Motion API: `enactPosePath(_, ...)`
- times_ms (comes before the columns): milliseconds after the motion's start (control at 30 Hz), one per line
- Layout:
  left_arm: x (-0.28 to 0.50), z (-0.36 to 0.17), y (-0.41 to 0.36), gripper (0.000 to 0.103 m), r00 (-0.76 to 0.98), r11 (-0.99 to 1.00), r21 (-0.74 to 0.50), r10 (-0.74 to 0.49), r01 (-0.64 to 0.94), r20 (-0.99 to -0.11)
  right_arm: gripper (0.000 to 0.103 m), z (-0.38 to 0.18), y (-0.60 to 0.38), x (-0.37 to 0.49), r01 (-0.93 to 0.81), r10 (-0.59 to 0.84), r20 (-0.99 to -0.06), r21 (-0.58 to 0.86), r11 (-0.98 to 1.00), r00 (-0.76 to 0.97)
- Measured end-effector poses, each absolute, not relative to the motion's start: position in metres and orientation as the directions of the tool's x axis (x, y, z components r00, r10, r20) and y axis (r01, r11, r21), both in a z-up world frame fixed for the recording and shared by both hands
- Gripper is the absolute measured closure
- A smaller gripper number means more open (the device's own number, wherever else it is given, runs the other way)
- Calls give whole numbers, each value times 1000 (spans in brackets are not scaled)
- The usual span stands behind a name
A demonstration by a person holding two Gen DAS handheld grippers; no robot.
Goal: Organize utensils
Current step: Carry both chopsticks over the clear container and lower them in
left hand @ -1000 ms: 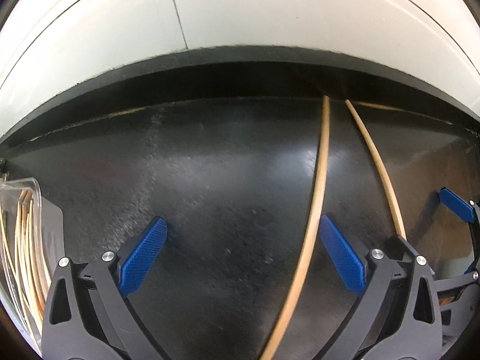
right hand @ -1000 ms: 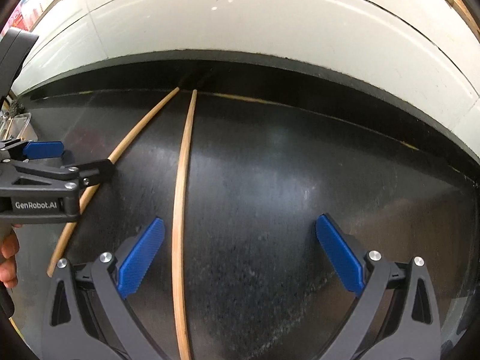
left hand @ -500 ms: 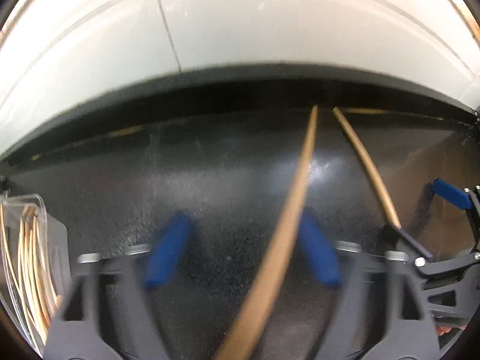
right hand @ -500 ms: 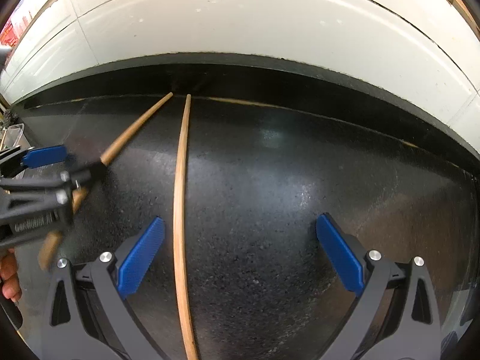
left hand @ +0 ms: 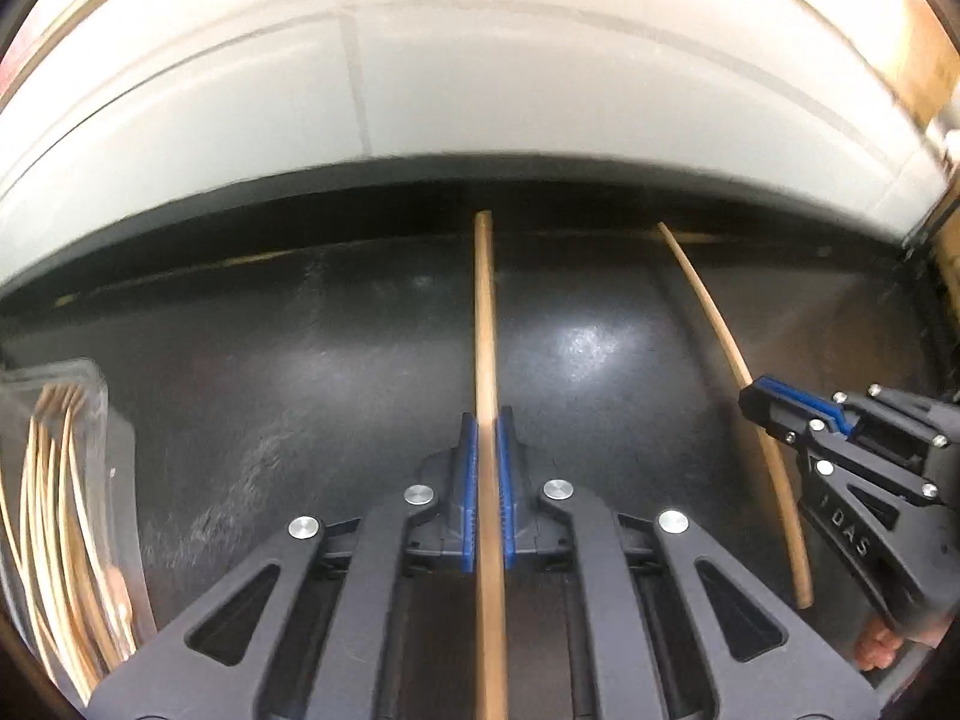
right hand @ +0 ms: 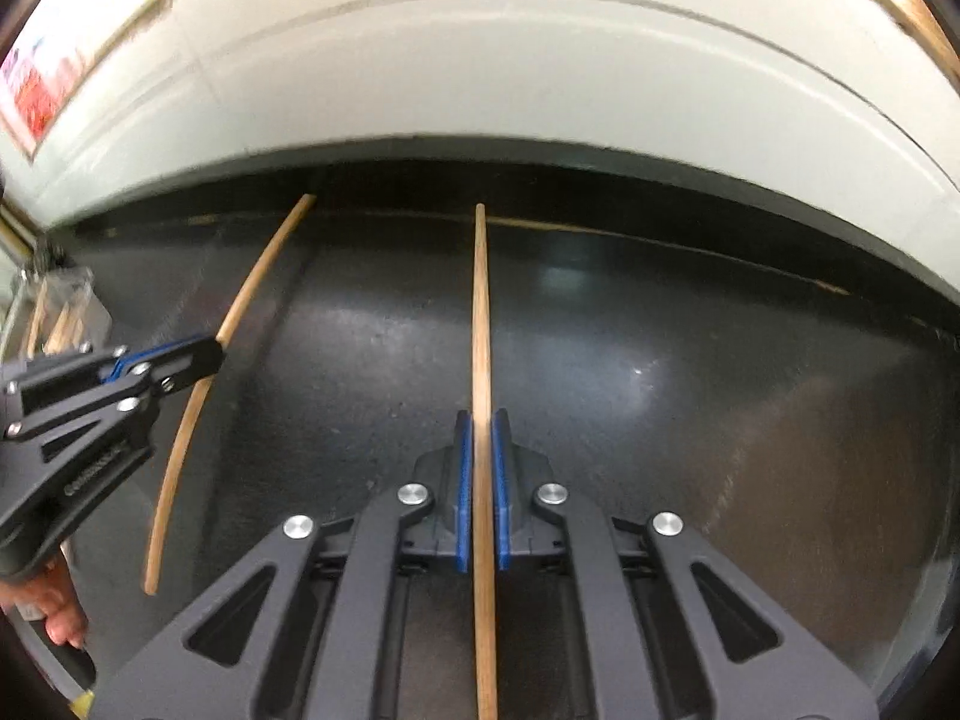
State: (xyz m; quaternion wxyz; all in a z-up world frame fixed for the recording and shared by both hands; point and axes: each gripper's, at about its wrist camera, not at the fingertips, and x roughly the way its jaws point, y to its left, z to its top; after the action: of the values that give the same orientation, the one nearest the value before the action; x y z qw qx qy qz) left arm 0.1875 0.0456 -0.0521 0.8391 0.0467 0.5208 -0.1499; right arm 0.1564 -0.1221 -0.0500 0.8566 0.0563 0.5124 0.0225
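Observation:
Each gripper holds one long wooden chopstick over a black counter. In the left wrist view my left gripper (left hand: 487, 429) is shut on a chopstick (left hand: 483, 324) that runs straight ahead between the blue pads. To its right, my right gripper (left hand: 757, 396) is shut on the second chopstick (left hand: 714, 324). In the right wrist view my right gripper (right hand: 481, 426) clamps that chopstick (right hand: 480, 312). On the left there, the left gripper (right hand: 207, 354) holds the other chopstick (right hand: 252, 288). Both sticks are lifted off the counter.
A clear plastic container (left hand: 90, 420) with several chopsticks (left hand: 54, 510) lies at the left; it also shows small as a clear container (right hand: 66, 300). A white tiled wall (left hand: 480, 90) rises behind the counter's (left hand: 300, 360) back edge. A person's fingers (right hand: 60, 612) grip the left handle.
Both grippers went from wide open to shut, each on one chopstick. Both chopsticks have lifted off the counter and now sit centred between the pads.

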Motion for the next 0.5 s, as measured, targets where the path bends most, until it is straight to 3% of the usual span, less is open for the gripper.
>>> enactPosePath(233,160,8,100,98,487,943,-198,-309,265,-817,96,1,-116,125,60,172,-820,244,968,546)
enactPosePath(500,116,44,171,97,518,956,-203,-287,213,-806,96,44,-55,87,6,268,-767,334,943,582)
